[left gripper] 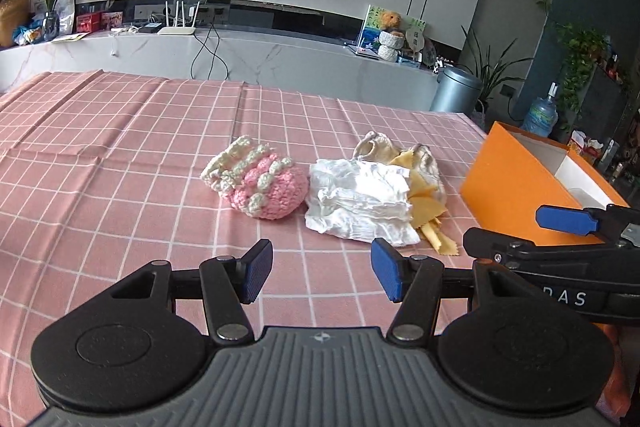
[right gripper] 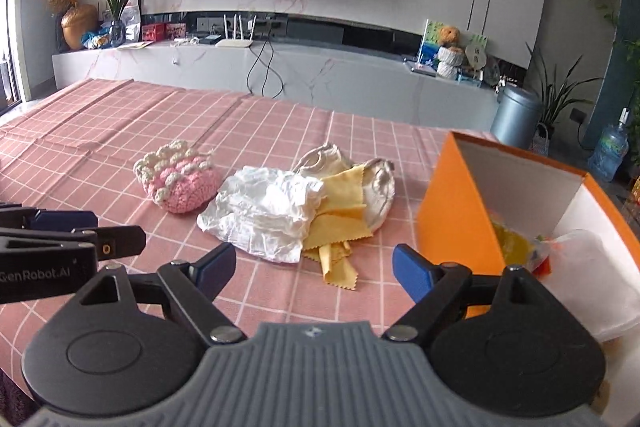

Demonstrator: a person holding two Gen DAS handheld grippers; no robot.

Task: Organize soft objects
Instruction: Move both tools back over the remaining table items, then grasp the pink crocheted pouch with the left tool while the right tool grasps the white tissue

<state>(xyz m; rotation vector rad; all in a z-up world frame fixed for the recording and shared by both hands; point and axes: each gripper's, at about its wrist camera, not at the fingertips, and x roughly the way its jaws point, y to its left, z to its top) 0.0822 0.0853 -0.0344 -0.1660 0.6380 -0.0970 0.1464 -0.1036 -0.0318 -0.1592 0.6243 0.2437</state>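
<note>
As both grippers, left [left gripper: 322,273] and right [right gripper: 314,273], hovered wide-jawed and empty, the white cloth [right gripper: 266,213] awaited boxing; next, seemingly, a pinch toward the orange box [right gripper: 452,211].

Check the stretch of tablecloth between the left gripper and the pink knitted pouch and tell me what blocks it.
Nothing visible blocks it. The left gripper is open and empty, and only bare checked tablecloth lies between it and the pink knitted pouch. The white cloth lies to the pouch's right, off that line.
</note>
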